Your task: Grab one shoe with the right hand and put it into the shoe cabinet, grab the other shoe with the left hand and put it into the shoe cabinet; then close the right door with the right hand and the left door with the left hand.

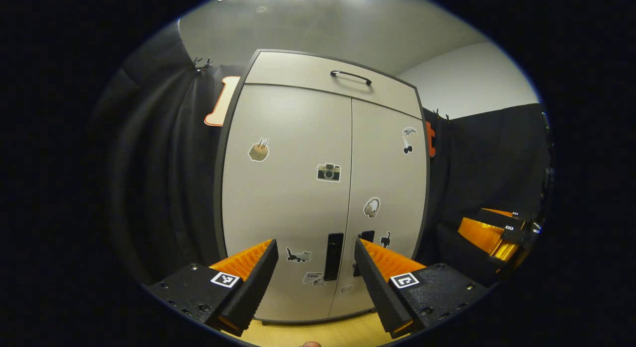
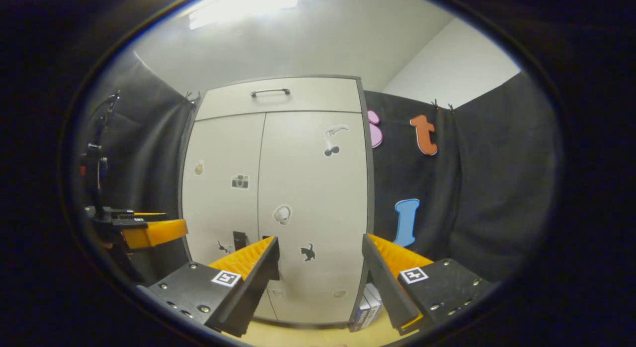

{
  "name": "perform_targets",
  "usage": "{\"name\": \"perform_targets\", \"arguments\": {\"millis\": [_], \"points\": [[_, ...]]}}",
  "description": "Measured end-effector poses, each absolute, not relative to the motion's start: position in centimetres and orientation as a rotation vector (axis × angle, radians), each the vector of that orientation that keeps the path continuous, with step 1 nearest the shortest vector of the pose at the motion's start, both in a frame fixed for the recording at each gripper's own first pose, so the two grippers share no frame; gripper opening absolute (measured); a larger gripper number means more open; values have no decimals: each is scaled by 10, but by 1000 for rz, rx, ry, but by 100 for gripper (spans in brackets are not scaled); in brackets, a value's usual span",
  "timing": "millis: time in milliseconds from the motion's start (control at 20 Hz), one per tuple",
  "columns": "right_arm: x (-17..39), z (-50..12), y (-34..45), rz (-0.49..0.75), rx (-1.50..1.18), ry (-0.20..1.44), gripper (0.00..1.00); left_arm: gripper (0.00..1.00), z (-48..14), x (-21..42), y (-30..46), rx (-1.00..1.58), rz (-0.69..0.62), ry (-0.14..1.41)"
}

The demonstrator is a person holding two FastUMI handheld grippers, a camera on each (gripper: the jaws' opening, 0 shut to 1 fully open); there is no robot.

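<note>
The shoe cabinet [image 1: 298, 198] stands straight ahead, a pale grey unit with stickers and a drawer on top. Its left door [image 1: 283, 188] and right door [image 1: 390, 188] are both closed, dark handles [image 1: 333, 256] near the middle seam. My left gripper [image 1: 314, 252] hovers open in front of the lower doors, nothing between its fingers. In the right gripper view the same cabinet [image 2: 278, 198] has both doors closed, and my right gripper [image 2: 320, 257] is open and empty before the right door [image 2: 313, 213]. The other gripper appears at far right [image 1: 497, 235] and far left [image 2: 144, 230].
Black cloth walls flank the cabinet on both sides. A small blue-and-white box [image 2: 366, 307] stands on the wooden floor [image 1: 318, 334] by the cabinet's right bottom corner. A stand with gear [image 2: 94, 173] rises at the left edge.
</note>
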State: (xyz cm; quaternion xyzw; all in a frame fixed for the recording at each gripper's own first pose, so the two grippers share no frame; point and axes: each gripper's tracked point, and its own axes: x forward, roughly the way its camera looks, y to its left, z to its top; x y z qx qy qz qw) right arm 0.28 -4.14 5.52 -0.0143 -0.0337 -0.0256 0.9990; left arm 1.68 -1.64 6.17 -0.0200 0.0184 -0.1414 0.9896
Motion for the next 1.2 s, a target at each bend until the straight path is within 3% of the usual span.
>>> {"name": "perform_targets", "arguments": {"millis": [450,1200], "points": [[-28,54,-34,-66,-44,-68,97,94,77,-1,-7,-67,-270,-8],[-27,56,-44,-73,-40,-83,100,94,82,1,-10,-64,-260,-30]]}}
